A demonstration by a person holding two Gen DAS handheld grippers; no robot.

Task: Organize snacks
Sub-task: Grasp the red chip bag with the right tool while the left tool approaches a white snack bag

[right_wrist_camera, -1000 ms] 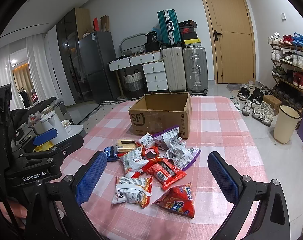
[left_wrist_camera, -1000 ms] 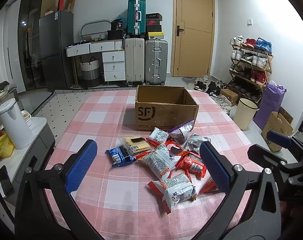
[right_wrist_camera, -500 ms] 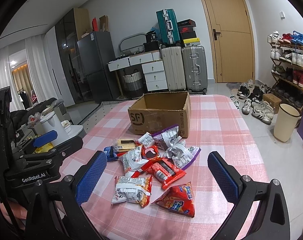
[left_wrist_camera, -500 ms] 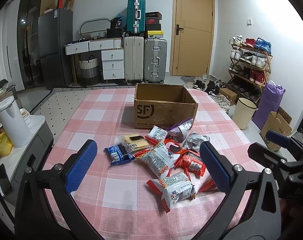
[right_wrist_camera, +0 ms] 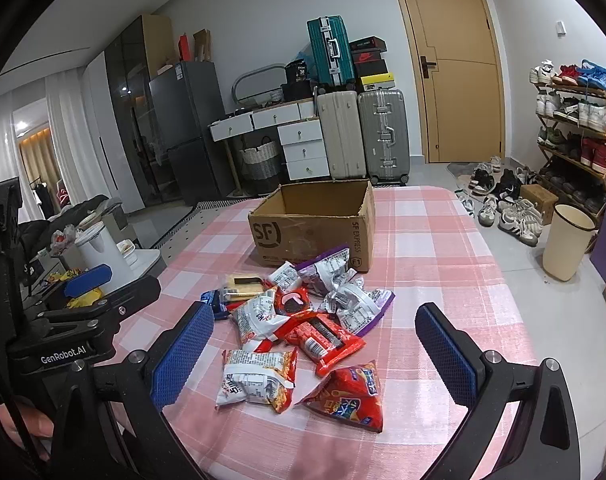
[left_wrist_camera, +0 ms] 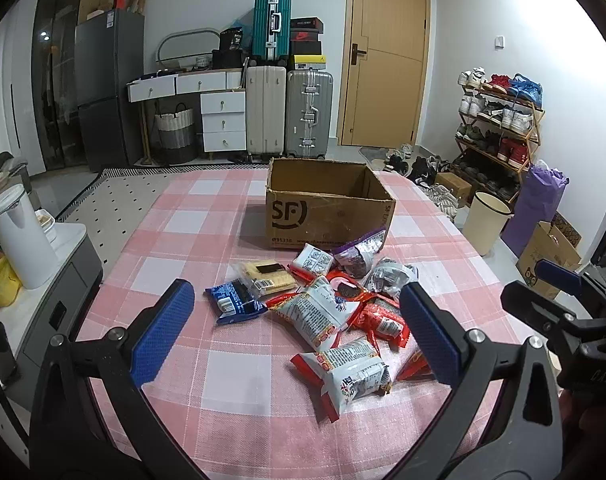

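Observation:
A pile of snack packets (left_wrist_camera: 327, 312) lies on the pink checked tablecloth (left_wrist_camera: 191, 240), also in the right wrist view (right_wrist_camera: 299, 320). It includes a blue packet (left_wrist_camera: 233, 300), a white and red bag (left_wrist_camera: 351, 372) and a red bag (right_wrist_camera: 349, 394). An open, empty-looking SF cardboard box (left_wrist_camera: 327, 210) stands behind the pile (right_wrist_camera: 315, 226). My left gripper (left_wrist_camera: 295, 332) is open and empty, above the near side of the pile. My right gripper (right_wrist_camera: 315, 356) is open and empty, above the nearest bags.
A white kettle (left_wrist_camera: 17, 236) stands on a side unit left of the table. A cream bin (left_wrist_camera: 485, 222) and a shoe rack (left_wrist_camera: 499, 128) stand on the right. Suitcases (left_wrist_camera: 287, 112) and drawers line the back wall.
Both views have shifted slightly; the box and snacks sit a little nearer the centre. The grippers stay open and the snacks have not moved.

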